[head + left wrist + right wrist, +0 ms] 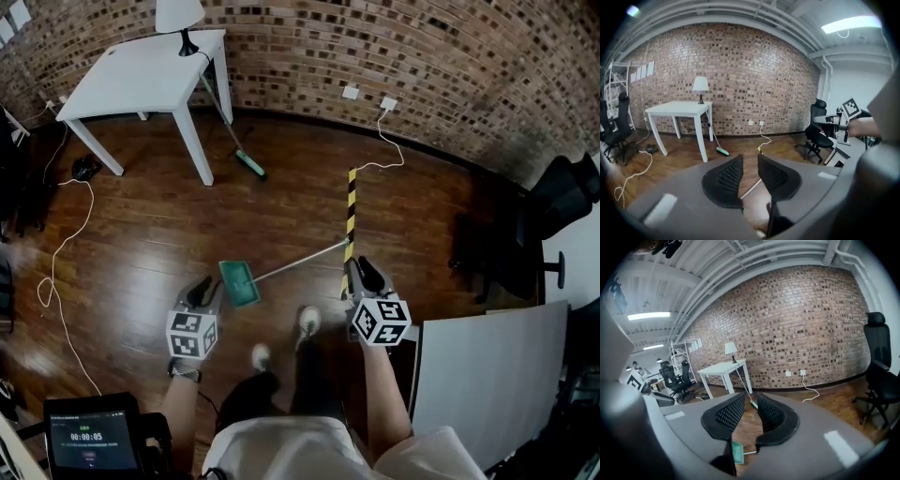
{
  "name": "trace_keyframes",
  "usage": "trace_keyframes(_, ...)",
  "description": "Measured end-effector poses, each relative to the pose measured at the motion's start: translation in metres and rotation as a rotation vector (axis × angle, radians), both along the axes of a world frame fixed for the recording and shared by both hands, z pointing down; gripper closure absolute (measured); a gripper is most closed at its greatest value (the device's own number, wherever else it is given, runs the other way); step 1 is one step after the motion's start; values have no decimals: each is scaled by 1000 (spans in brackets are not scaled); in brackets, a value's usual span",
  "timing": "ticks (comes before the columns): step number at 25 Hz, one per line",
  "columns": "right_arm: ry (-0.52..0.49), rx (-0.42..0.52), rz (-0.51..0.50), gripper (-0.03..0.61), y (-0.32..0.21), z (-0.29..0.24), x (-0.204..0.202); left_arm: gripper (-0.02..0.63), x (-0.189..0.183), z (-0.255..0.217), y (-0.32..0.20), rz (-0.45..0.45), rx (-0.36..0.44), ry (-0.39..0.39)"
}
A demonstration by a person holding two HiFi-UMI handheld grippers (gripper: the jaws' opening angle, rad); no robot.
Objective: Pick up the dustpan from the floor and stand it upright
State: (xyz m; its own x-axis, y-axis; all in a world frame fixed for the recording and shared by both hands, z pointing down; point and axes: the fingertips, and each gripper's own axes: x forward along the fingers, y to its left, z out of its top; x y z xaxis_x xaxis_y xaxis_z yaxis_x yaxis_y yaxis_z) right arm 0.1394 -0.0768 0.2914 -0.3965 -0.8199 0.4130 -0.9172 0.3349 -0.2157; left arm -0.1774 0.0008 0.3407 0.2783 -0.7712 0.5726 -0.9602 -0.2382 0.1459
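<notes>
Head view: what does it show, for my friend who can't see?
A green dustpan with a long handle lies flat on the wooden floor, just ahead of a person's shoes. The left gripper and right gripper hover on either side, both open and empty. A white table stands beyond.

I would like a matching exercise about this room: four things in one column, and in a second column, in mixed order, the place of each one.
Things:
1. dustpan
2. lamp
3. broom
4. office chair

Places:
a. leaning against the white table
b. lying flat on the floor, near the person's feet
c. at the right side of the room
d. standing on top of that table

Pairs: 1-b, 2-d, 3-a, 4-c.
</notes>
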Motion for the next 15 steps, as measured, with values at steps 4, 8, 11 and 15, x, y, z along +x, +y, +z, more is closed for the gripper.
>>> trace_keyframes(4,30,-94,-24,449,-30,84,-1,485,0,93,-16,-5,-170,18)
trace_keyframes(8,33,-215,-29,440,-67,192,8,485,0,182,-38,-48,-294,27)
trace_keyframes(11,38,-323,-50,433,-90,283,15,485,0,249,-47,-77,-388,52)
trace_keyframes(15,69,-432,-102,419,-110,395,28,485,-7,333,-52,-148,-477,64)
